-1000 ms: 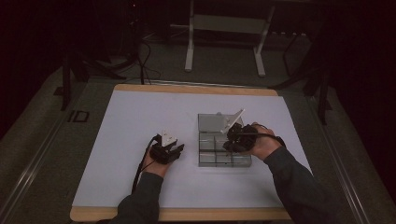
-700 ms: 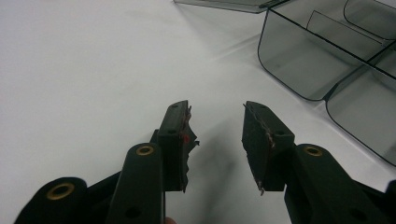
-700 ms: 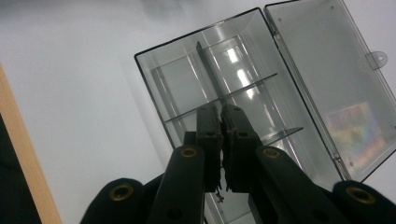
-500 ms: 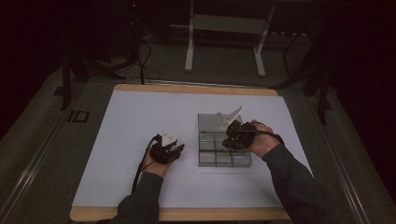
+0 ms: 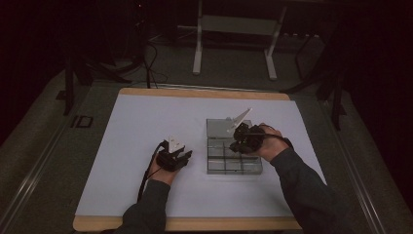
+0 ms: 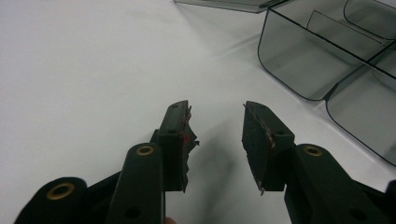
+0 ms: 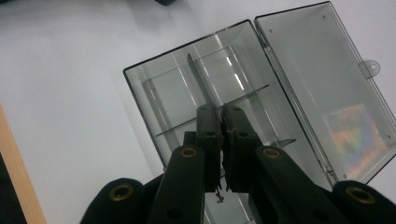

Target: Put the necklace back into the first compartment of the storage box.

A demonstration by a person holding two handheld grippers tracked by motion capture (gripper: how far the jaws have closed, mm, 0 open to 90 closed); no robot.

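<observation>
The clear smoke-grey plastic compartment box [image 5: 234, 157] sits on the white counter [image 5: 146, 122], a little to the three o'clock side of its centre, with its hinged transparent lid [image 7: 327, 88] laid open flat toward twelve o'clock. In the right gripper view the right tongs [image 7: 220, 114] are pinched together on the top edge of a thin clear plastic divider strip [image 7: 198, 81] that runs the length of the box between the compartments. The left tongs [image 6: 215, 128] stand apart with nothing between them, resting on the counter at about nine o'clock from the box, whose rounded corner [image 6: 299, 60] shows just ahead of them.

The step looks like seating or lifting that divider. To do it well, keep the grip square on the strip's edge and move it straight along its slots; any twist would probably jam it against the cross partitions [image 7: 210, 116] or bend it. The box is light and unheld, so it may slide or tip. Bringing the left tongs against the near wall would likely steady it. Slow, vertical motion seems safest.
</observation>
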